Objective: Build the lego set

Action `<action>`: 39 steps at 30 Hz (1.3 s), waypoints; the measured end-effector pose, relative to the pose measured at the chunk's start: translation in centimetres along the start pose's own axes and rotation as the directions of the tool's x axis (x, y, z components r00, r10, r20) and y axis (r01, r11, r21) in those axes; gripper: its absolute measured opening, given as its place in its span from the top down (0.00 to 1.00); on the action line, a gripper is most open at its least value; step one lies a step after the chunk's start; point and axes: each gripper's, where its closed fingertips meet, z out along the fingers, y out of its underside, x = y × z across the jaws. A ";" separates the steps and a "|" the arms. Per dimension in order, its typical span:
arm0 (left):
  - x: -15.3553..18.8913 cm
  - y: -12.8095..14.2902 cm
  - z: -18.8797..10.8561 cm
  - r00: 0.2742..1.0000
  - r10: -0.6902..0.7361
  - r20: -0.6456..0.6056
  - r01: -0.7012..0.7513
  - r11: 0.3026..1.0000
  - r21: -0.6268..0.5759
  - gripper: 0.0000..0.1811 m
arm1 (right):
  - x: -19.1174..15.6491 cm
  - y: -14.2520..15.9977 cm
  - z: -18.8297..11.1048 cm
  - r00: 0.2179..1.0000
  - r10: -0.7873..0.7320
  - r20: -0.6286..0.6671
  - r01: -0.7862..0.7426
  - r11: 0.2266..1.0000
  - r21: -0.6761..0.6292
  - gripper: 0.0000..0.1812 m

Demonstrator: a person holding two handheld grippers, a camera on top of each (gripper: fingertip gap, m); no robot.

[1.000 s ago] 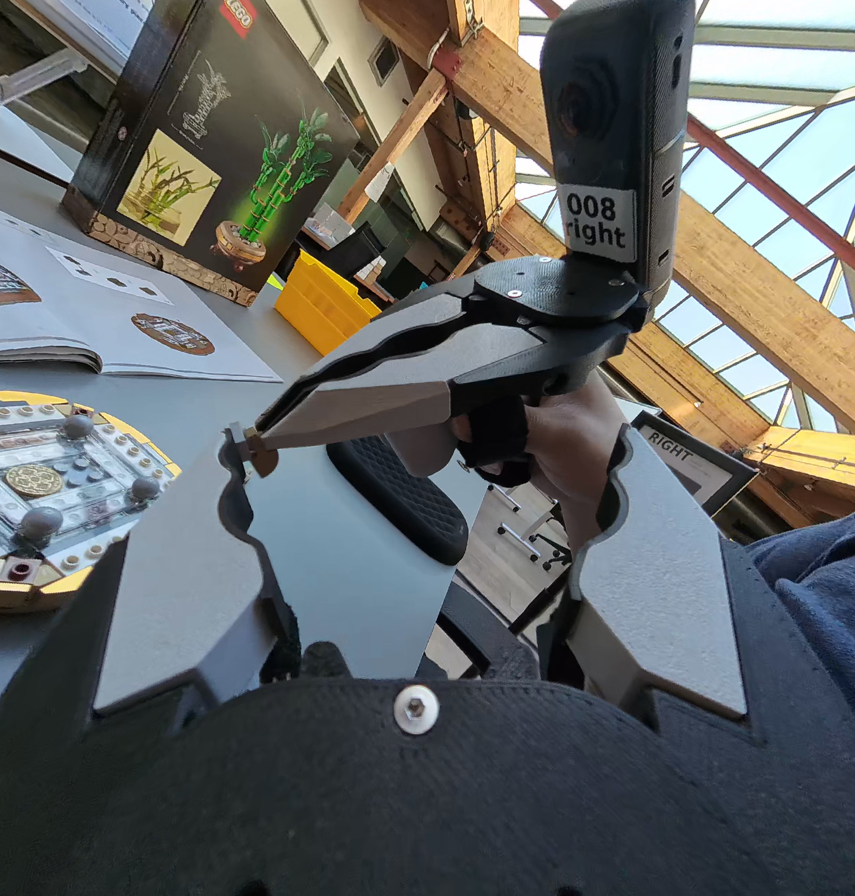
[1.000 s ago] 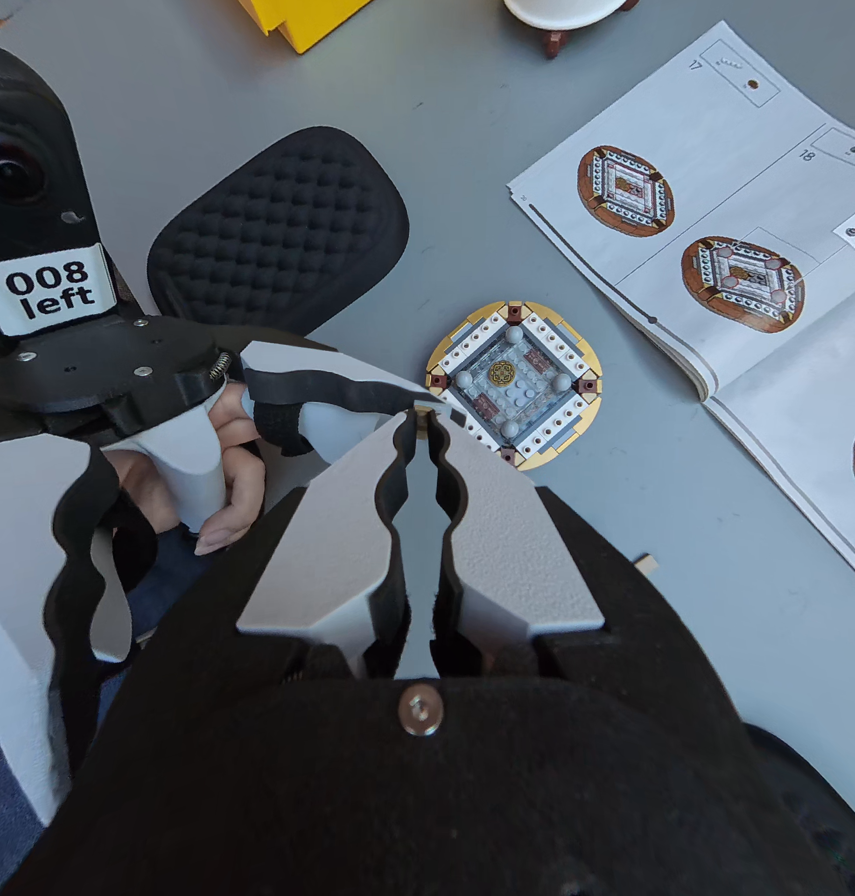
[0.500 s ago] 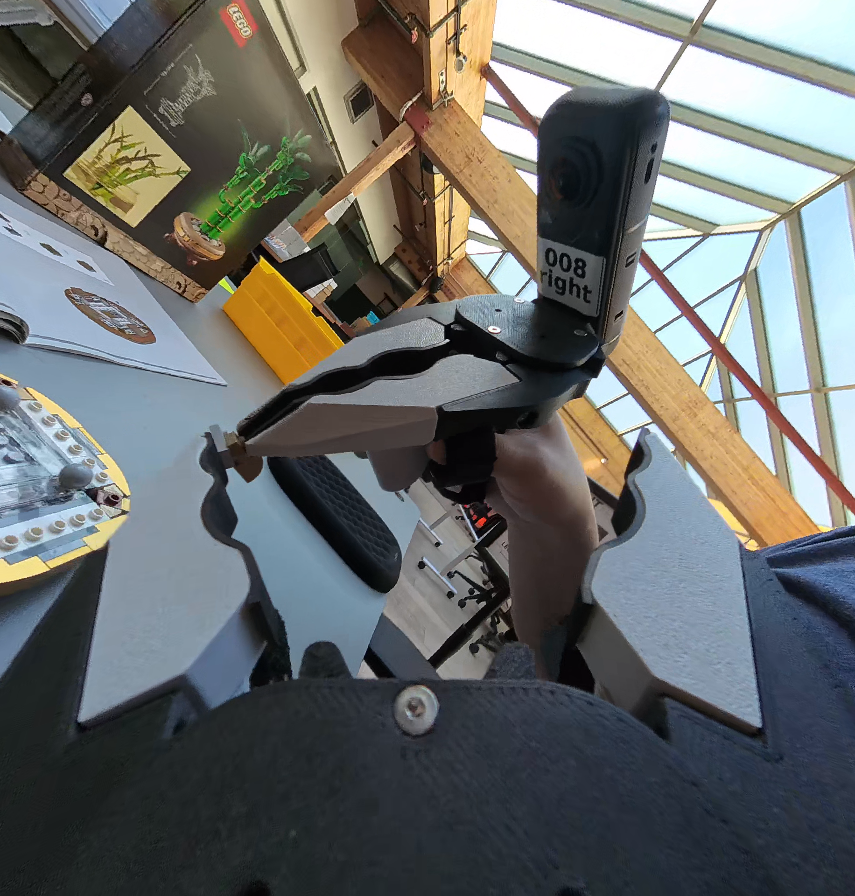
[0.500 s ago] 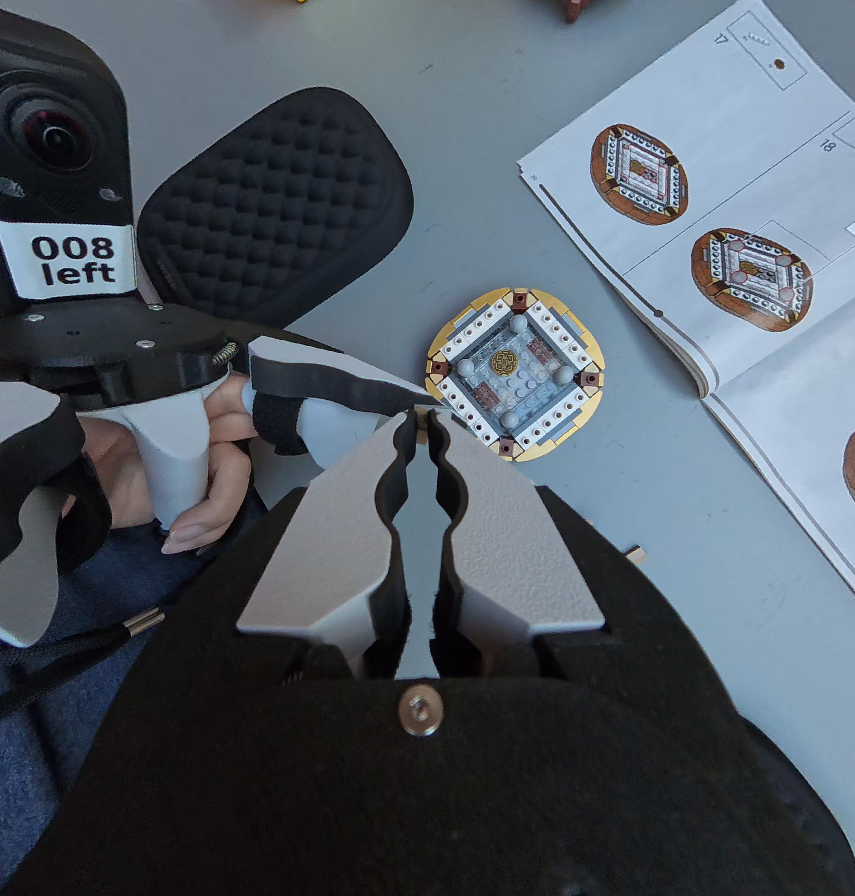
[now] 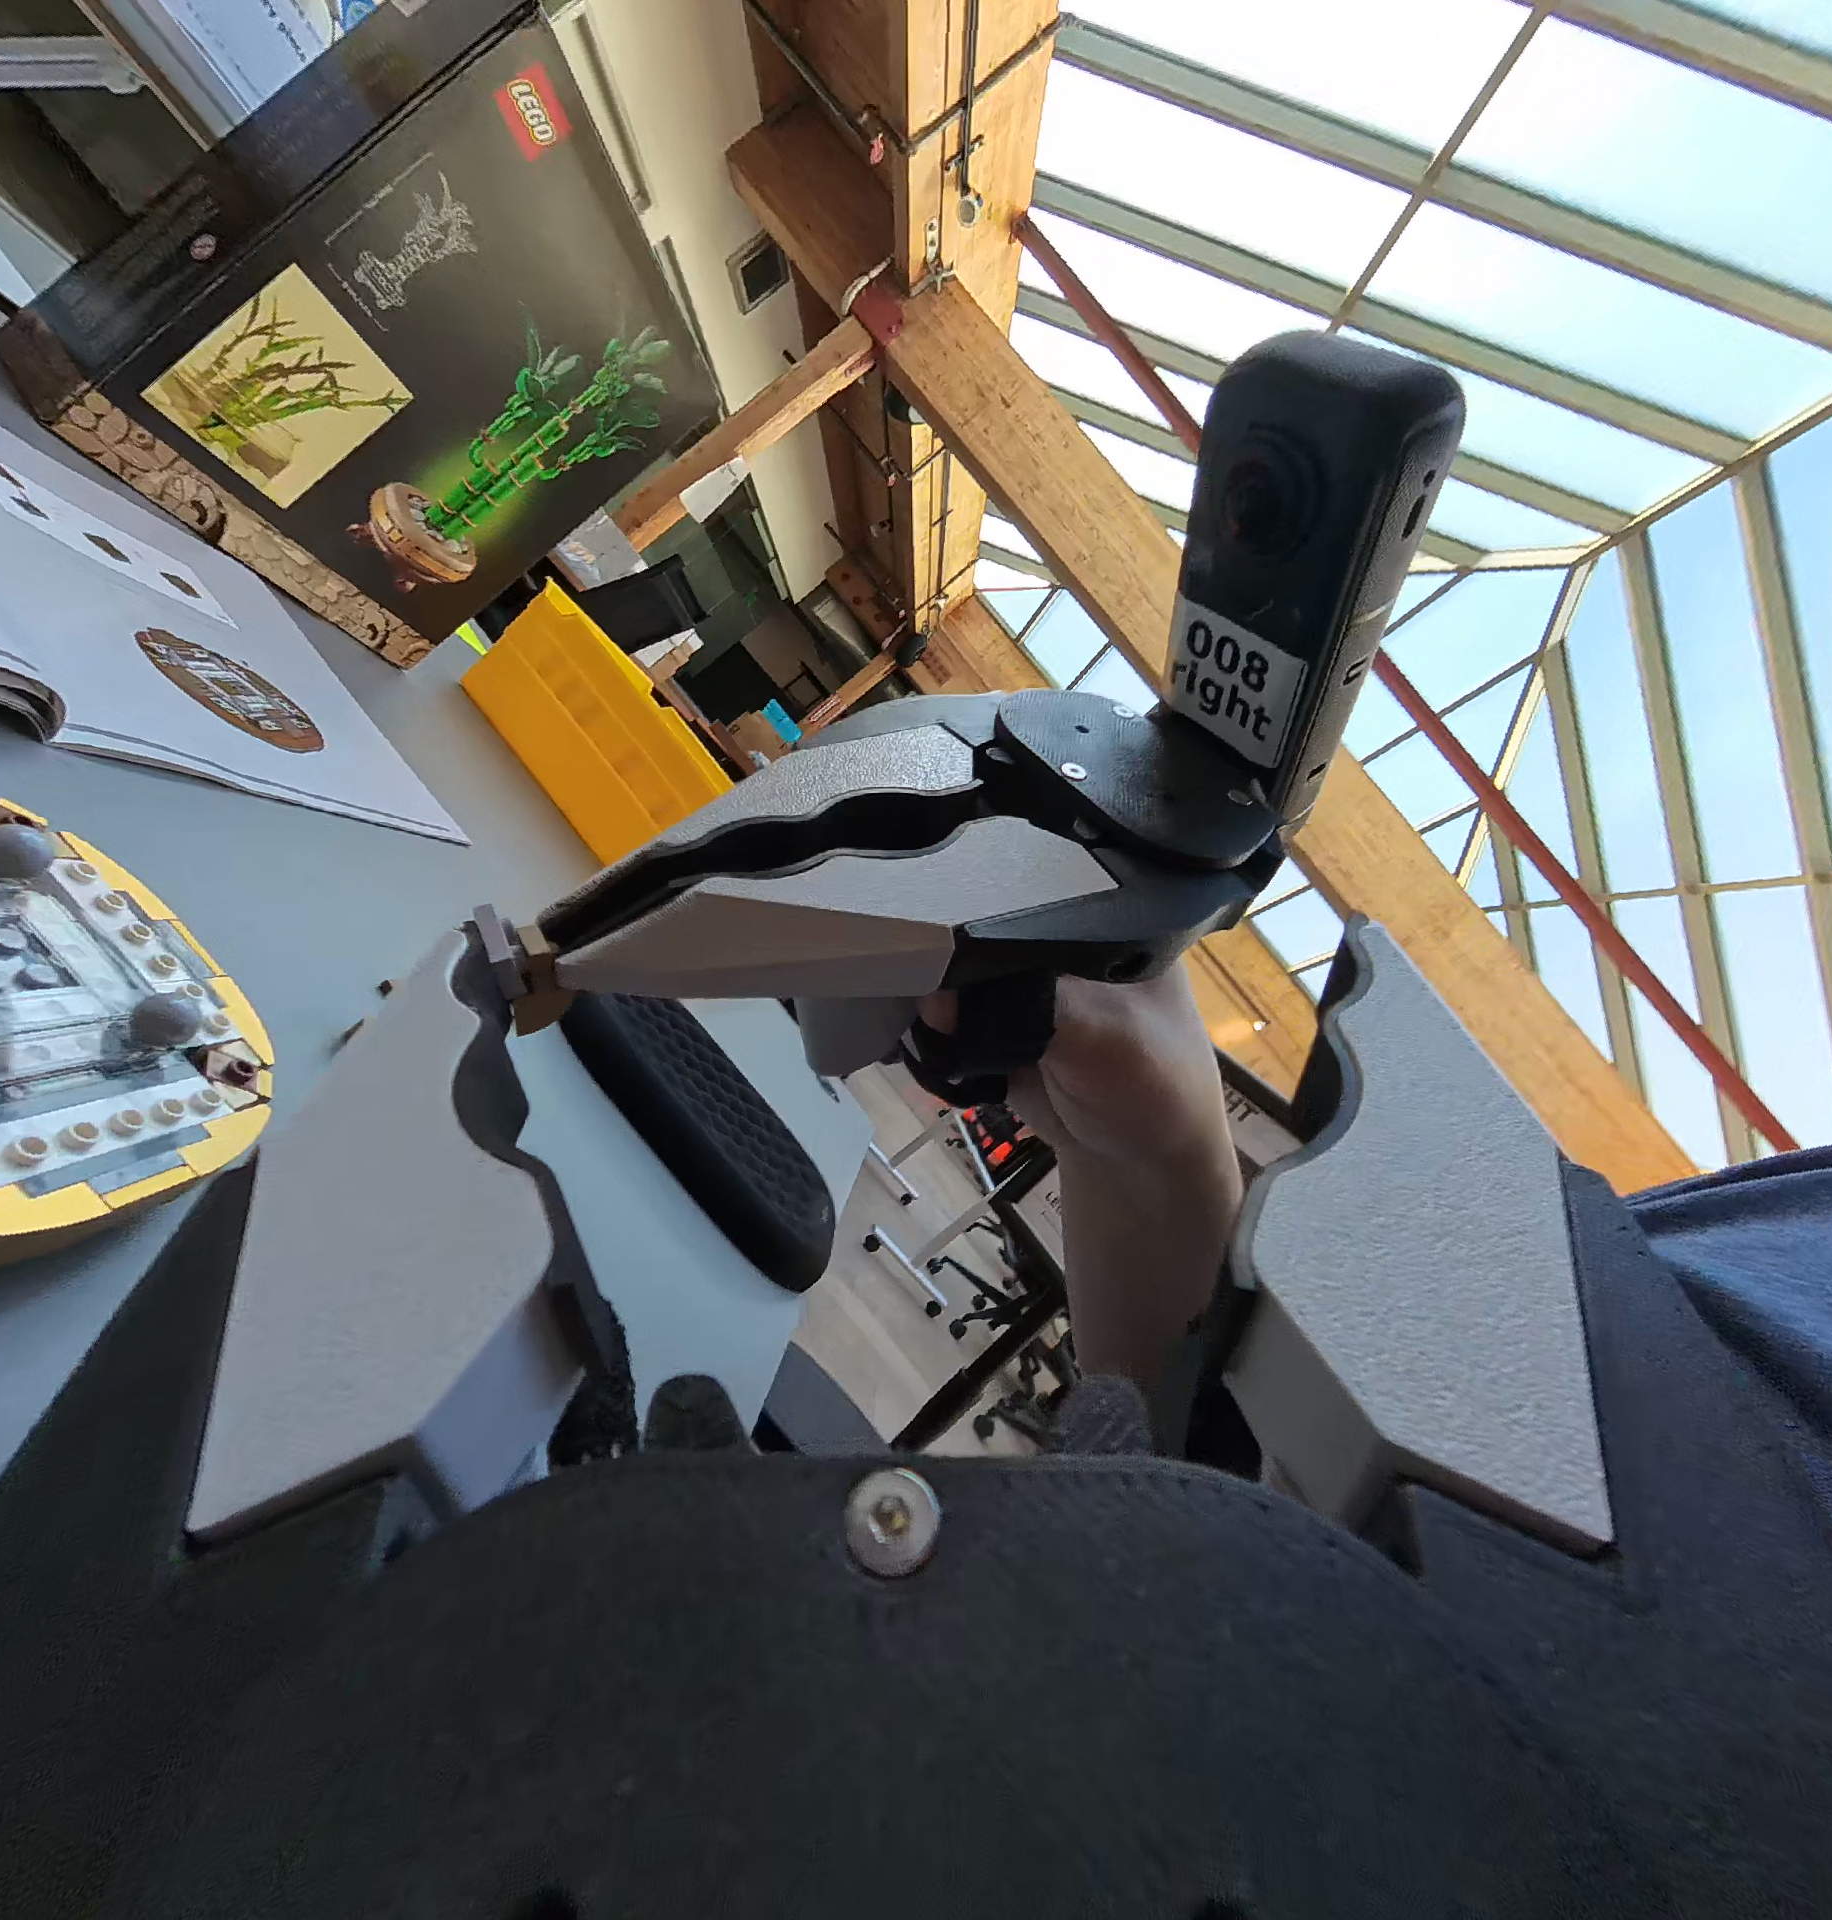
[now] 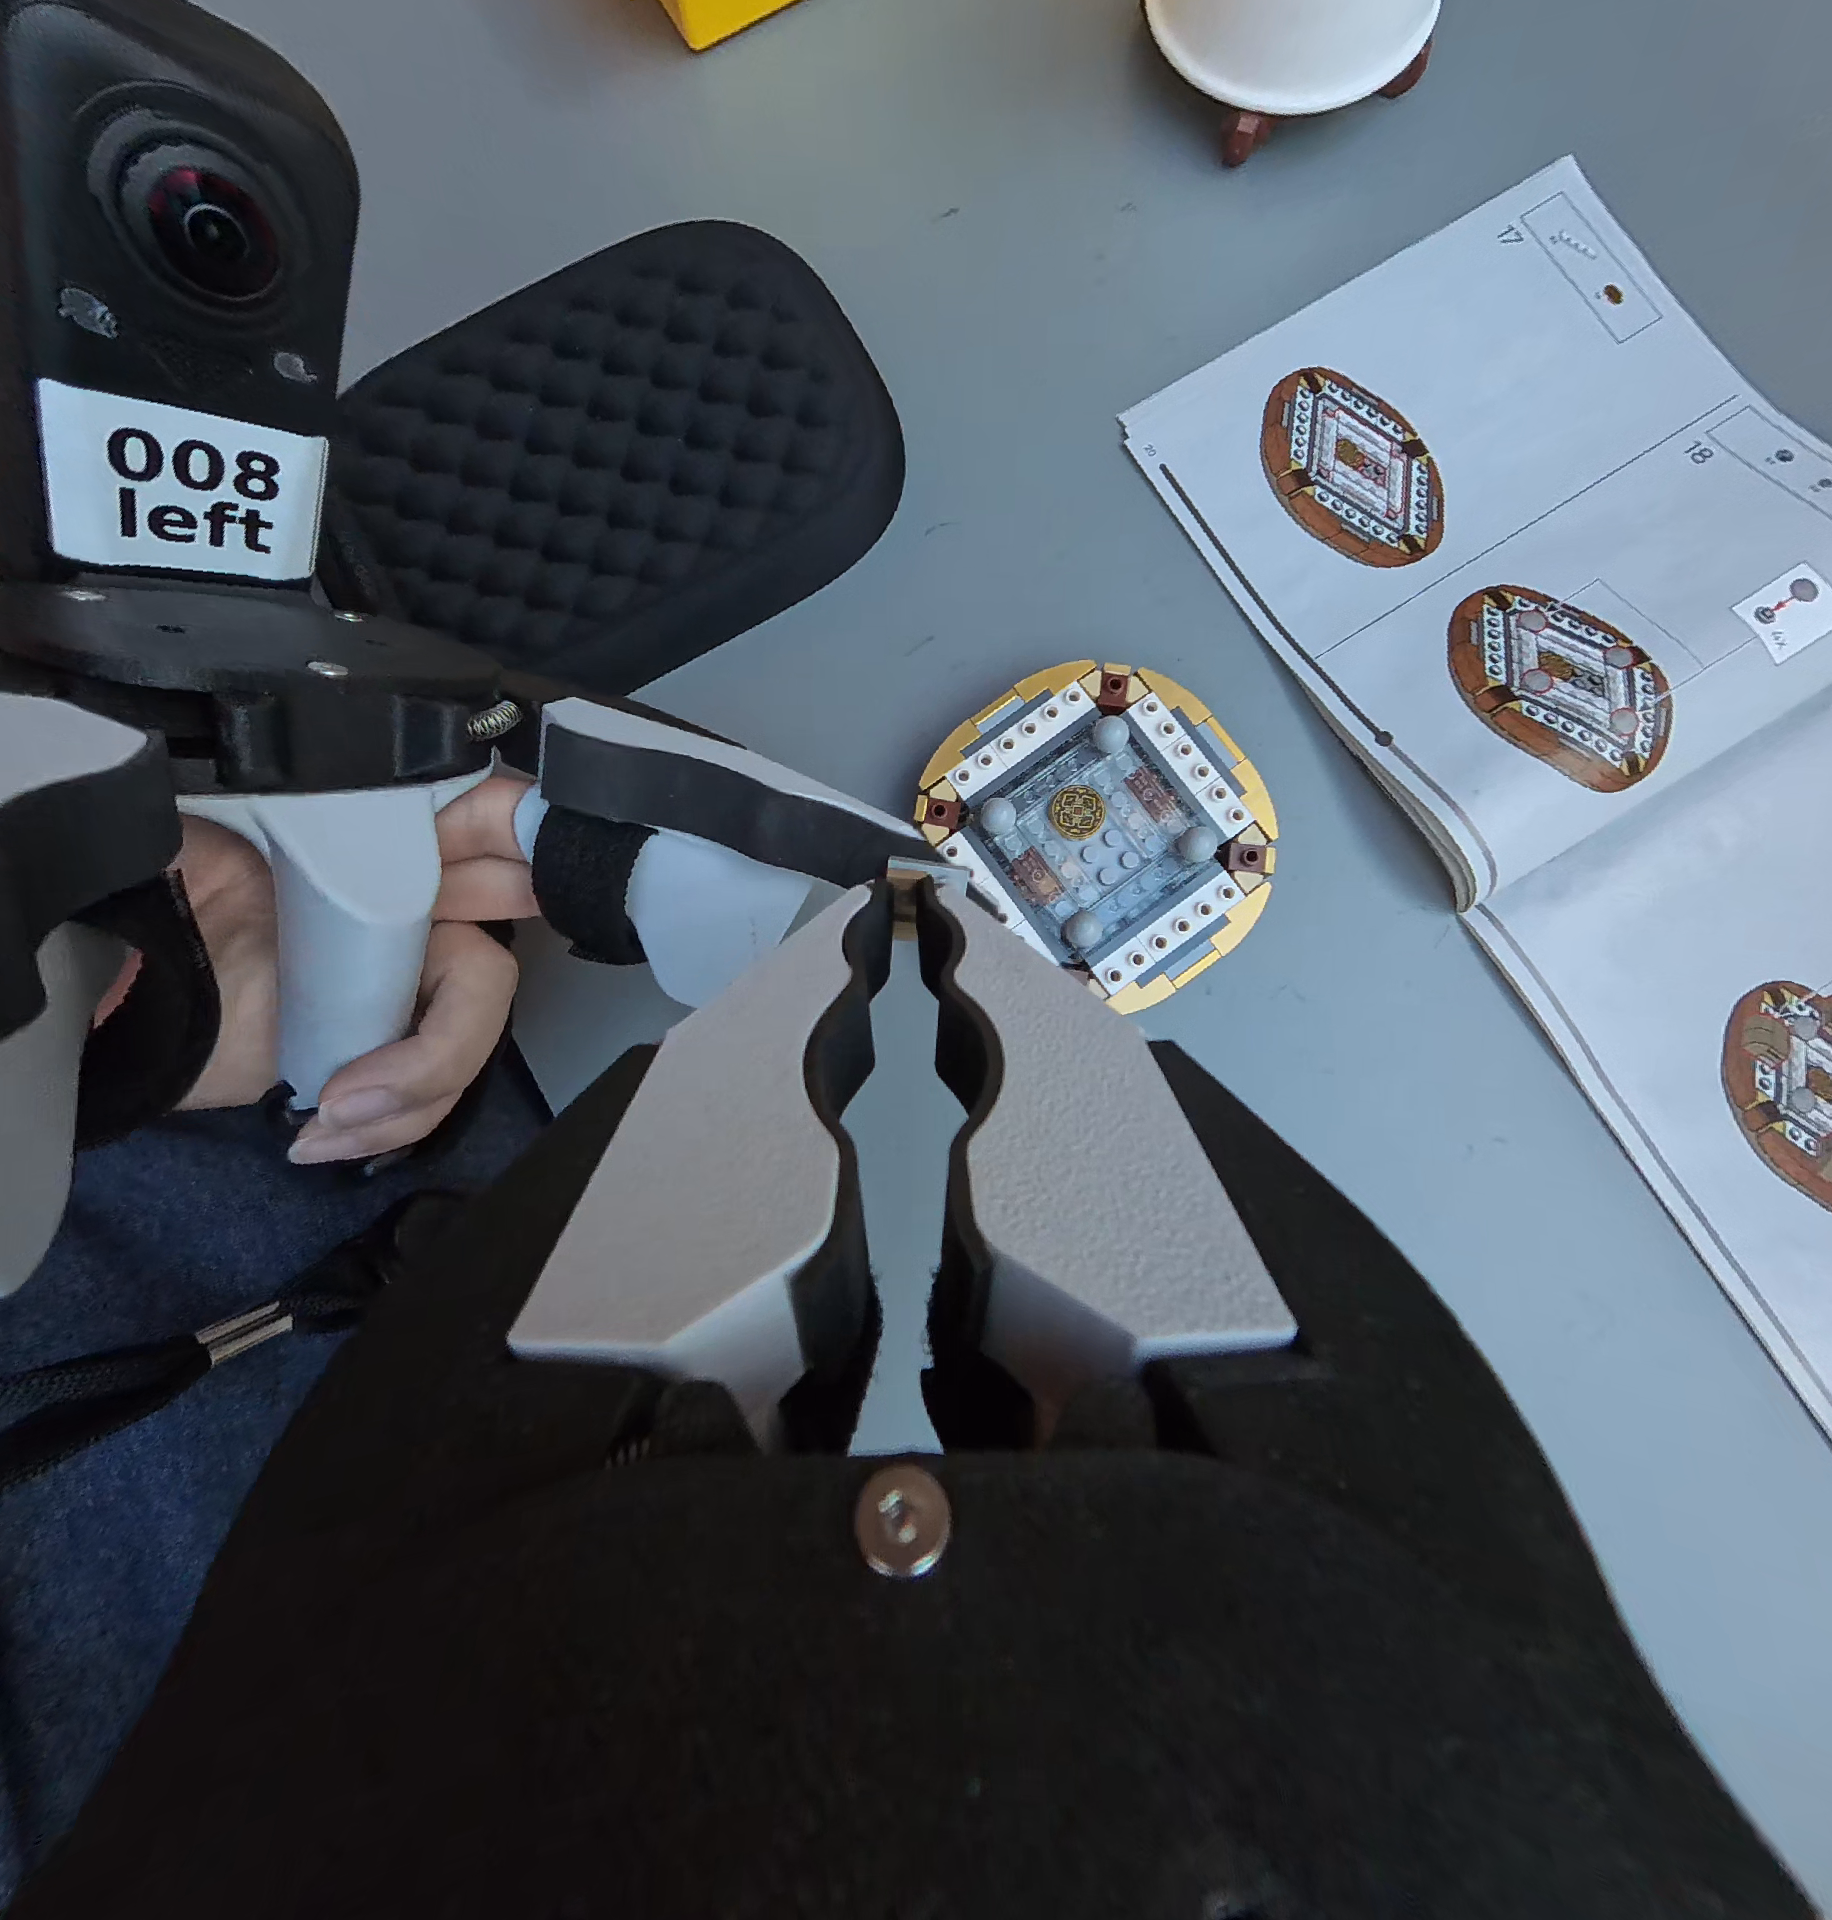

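My right gripper (image 6: 896, 894) is shut on a small tan and grey lego piece (image 6: 904, 881), held just above the table near the round gold-rimmed lego base (image 6: 1094, 831). In the left wrist view the right gripper (image 5: 548, 951) reaches in from the right with the piece (image 5: 512, 966) at its tip. My left gripper (image 5: 907, 940) is wide open, and its left fingertip (image 5: 455, 966) rests against the piece. The left gripper also shows in the right wrist view (image 6: 455, 883). The base lies at the left edge of the left wrist view (image 5: 60, 1039).
An open instruction booklet (image 6: 1566, 727) lies right of the base. A black padded rest (image 6: 621, 447) lies behind the left gripper. A yellow bin (image 5: 590, 717) and the set's box (image 5: 372, 364) stand at the back. A white bowl-shaped part on brown feet (image 6: 1296, 52) sits far back.
The left gripper has tilted and turned around the held piece, with its fingertip still against it. The right gripper stays shut on the piece, almost in place above the base's edge.
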 end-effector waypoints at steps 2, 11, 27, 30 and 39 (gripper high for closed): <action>-0.1 0.4 0.1 0.999 0.036 0.019 -0.036 0.999 -0.025 0.18 | 0.0 0.1 0.0 1.000 0.017 0.006 -0.017 1.000 -0.006 0.98; 0.0 0.5 0.1 0.999 0.051 0.016 -0.051 0.998 -0.032 0.20 | -0.1 0.1 -0.4 0.994 0.095 0.046 -0.095 0.995 -0.009 0.98; 0.8 1.1 0.6 0.996 0.083 0.030 -0.080 0.993 -0.091 0.13 | -0.3 0.0 -0.7 0.999 0.049 0.000 -0.049 0.998 -0.042 0.98; 0.9 1.8 0.7 0.993 0.111 0.049 -0.104 0.986 -0.129 0.13 | -0.4 0.3 -0.8 0.999 0.045 -0.005 -0.045 0.997 -0.059 0.98; 1.8 0.4 0.3 1.000 0.005 -0.005 -0.005 0.999 -0.054 0.12 | -0.8 -0.3 -1.2 1.000 0.009 -0.018 -0.009 1.000 -0.022 0.98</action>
